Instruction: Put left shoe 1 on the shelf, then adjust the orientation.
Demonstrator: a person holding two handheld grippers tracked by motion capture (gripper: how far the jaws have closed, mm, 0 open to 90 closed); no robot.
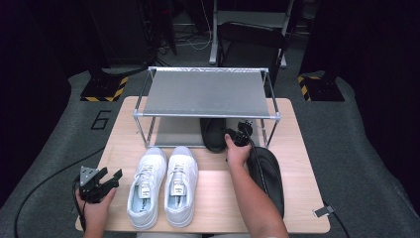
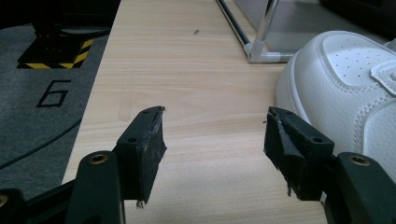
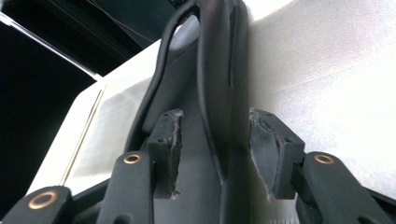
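Dark room all around, grey carpet with a "6" (image 1: 101,120) marked on it at the left and yellow-black striped bases behind. On it sat a light wooden table (image 1: 208,198) with a metal-framed shoe rack (image 1: 207,91) at its far edge.

Going left to right: the left gripper (image 1: 110,177) hovered over the table's near left corner, jaws spread wide with just bare wood between them. Next to it was a pair of white sneakers (image 1: 163,186), side by side, toes pointing away toward the rack; couldn't read the tongue labels.

Then a black shoe (image 1: 214,133) lay on the rack's lower shelf, long axis running front to back, near end toward the person. The right gripper (image 1: 242,133) was at that end, jaws straddling the shoe's rim but not pressing it. Another black shoe (image 1: 267,173) lay on the table by the right forearm, lengthwise too.
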